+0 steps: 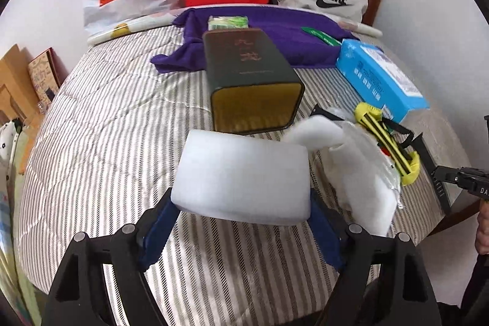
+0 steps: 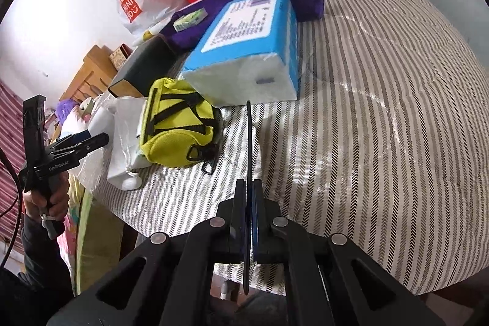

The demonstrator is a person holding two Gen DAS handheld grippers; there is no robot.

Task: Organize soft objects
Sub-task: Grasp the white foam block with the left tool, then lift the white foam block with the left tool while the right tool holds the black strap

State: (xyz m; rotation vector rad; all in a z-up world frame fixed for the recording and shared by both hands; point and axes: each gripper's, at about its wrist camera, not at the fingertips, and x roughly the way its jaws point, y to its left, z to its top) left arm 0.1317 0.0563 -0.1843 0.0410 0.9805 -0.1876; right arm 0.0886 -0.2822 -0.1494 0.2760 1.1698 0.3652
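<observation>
While the left gripper (image 1: 241, 197) pinches the white foam block (image 1: 243, 177) across its width, blue pads pressing both short ends, the main risk we see is squeeze-out: foam is springy, the hold sits low on the block, and most of its bulk stands proud of the pads toward 12 o'clock. We judge a tilt or quick swing could pop it free onto the striped quilt (image 1: 107, 118). The block hangs just in front of the dark green box (image 1: 253, 81), which lies at 12 o'clock with its gold-lined open mouth facing us. If the box is the target, the fit looks snug, so a skewed entry could catch an edge and shove the box back into the purple cloth (image 1: 290, 38). At 3 o'clock, more white foam pieces in a clear bag (image 1: 363, 173) lean against the yellow pouch (image 1: 385, 136); a sideways sweep could drag them. The right gripper (image 2: 250, 191) is pressed together on a thin black strap (image 2: 250, 136) that runs toward 12 o'clock, to just short of the blue tissue pack (image 2: 244, 51). We can't tell if the strap belongs to the pouch; if so, any pull could drag the pouch and topple the foam bag beside it. The two tools work near each other, so collision is possible.
</observation>
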